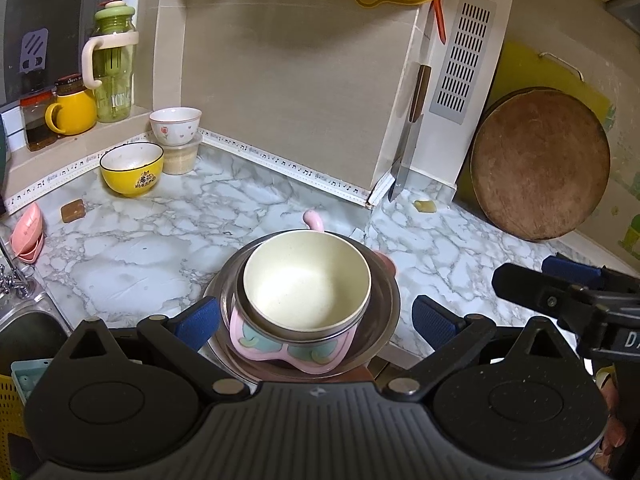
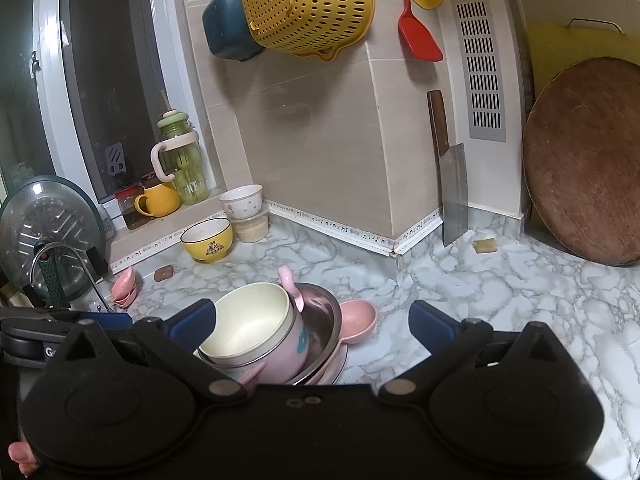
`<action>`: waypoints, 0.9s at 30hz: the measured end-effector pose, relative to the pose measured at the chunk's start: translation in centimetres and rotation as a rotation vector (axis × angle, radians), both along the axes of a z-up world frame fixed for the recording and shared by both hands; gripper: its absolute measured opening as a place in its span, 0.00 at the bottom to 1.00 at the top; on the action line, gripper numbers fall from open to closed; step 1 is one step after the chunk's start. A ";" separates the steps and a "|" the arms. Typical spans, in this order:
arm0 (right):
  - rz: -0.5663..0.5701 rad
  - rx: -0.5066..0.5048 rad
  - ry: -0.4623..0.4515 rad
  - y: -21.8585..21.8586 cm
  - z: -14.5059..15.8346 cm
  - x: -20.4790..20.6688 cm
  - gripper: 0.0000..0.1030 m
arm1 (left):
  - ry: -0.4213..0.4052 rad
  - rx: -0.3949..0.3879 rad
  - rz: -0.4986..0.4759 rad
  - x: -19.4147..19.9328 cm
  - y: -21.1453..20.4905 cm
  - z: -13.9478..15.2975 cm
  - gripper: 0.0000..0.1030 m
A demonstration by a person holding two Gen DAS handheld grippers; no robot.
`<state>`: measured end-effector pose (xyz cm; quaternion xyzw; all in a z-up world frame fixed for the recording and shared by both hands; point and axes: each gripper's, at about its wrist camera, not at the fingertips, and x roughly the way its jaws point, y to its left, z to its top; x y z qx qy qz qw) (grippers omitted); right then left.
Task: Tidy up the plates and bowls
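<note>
A cream-lined bowl [image 1: 306, 280] sits nested in a pink bowl [image 1: 296, 352], which rests in a steel bowl [image 1: 384, 312] on the marble counter. My left gripper [image 1: 318, 320] is open, one blue finger on each side of this stack. In the right wrist view the same cream bowl [image 2: 248, 324] lies just inside the left finger of my right gripper [image 2: 314, 322], which is open and holds nothing. A pink spoon [image 2: 356, 316] lies beside the steel bowl [image 2: 322, 316]. A yellow bowl [image 1: 132, 168] [image 2: 207, 239] and a white flowered bowl [image 1: 176, 120] [image 2: 241, 201] stand at the back left.
A cleaver [image 2: 454, 200] leans on the wall corner, with a round wooden board [image 2: 588, 160] to its right. A sink [image 1: 24, 332] is at the left edge. A glass lid [image 2: 48, 240] stands by the tap. A yellow colander [image 2: 308, 4] hangs above.
</note>
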<state>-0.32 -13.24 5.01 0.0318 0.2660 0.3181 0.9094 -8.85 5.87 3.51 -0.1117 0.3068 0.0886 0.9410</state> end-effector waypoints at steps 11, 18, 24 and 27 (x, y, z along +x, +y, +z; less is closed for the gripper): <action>-0.008 -0.004 0.011 0.0 -0.4 0.2 1.00 | -0.013 0.007 0.000 -0.2 -0.2 0.1 1.00; 0.002 -0.006 0.013 0.2 -0.4 0.1 1.00 | -0.010 0.007 -0.003 -0.3 -0.2 0.1 1.00; 0.013 -0.008 0.013 0.4 -0.4 0.0 1.00 | -0.009 0.006 -0.003 -0.4 -0.3 0.1 1.00; 0.014 -0.008 0.011 0.4 -0.3 0.0 1.00 | -0.008 0.001 0.002 -0.4 -0.2 0.0 1.00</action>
